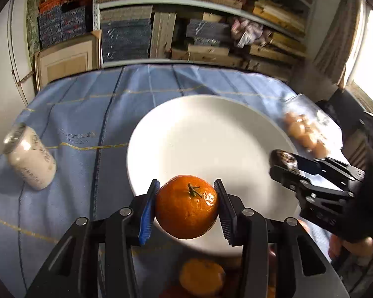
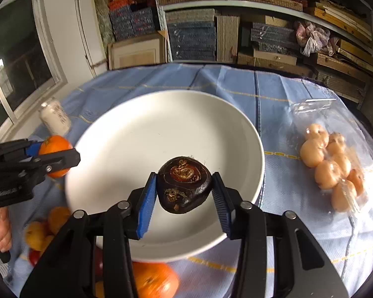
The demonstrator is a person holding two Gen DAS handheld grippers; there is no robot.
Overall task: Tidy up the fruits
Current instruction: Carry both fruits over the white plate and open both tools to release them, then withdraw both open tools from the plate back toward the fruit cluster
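My left gripper (image 1: 186, 206) is shut on an orange mandarin (image 1: 186, 207) and holds it above the near rim of a large white plate (image 1: 206, 136). My right gripper (image 2: 185, 193) is shut on a dark brown, roundish fruit (image 2: 185, 185) and holds it over the plate's (image 2: 141, 136) near right part. The right gripper shows in the left wrist view (image 1: 283, 166) at the plate's right edge. The left gripper shows in the right wrist view (image 2: 59, 157) at the plate's left edge, with the mandarin (image 2: 53, 146) in it.
A blue checked cloth (image 1: 87, 114) covers the table. A white can (image 1: 29, 159) lies at the left. A clear bag of pale round fruits (image 2: 333, 164) lies right of the plate. More oranges and red fruits (image 2: 44, 231) lie near the front edge. Shelves stand behind.
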